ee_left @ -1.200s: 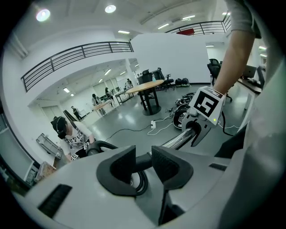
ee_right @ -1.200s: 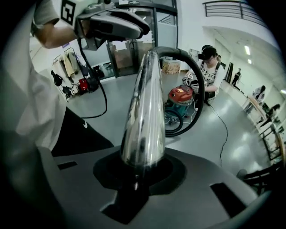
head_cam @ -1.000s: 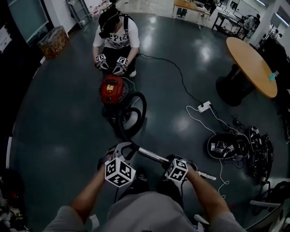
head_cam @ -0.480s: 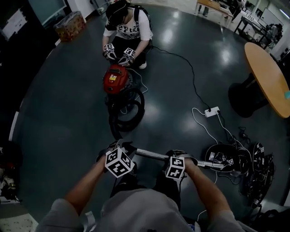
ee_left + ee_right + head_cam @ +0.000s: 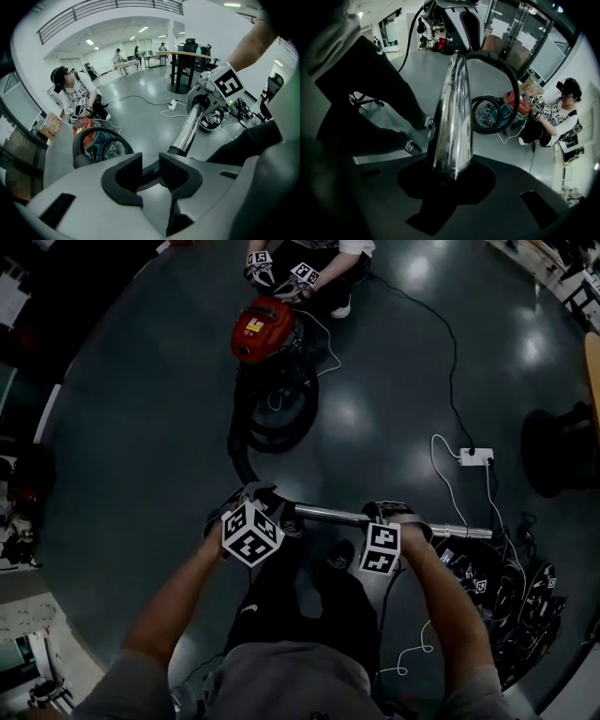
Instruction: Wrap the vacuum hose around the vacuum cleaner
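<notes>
The red vacuum cleaner point(image 5: 262, 326) stands on the floor at the top of the head view, and its black hose point(image 5: 277, 413) lies in loops in front of it. One strand runs back to the chrome wand point(image 5: 347, 516), held almost level across my legs. My left gripper point(image 5: 258, 509) is shut on the black hose cuff point(image 5: 151, 174) at the wand's left end. My right gripper point(image 5: 394, 515) is shut on the wand point(image 5: 452, 122) further right. In the right gripper view the hose point(image 5: 506, 79) arcs from the wand toward the vacuum cleaner point(image 5: 513, 103).
A second person point(image 5: 75, 93) crouches behind the vacuum cleaner with two grippers point(image 5: 281, 270) at its top. A white power strip point(image 5: 476, 457) and cables lie at the right, near a round table's base point(image 5: 558, 446). A heap of black gear point(image 5: 525, 606) sits lower right.
Both grippers have come down with the wand, which now lies nearly level instead of slanting. The head view has tipped down, so the vacuum cleaner sits higher in the picture.
</notes>
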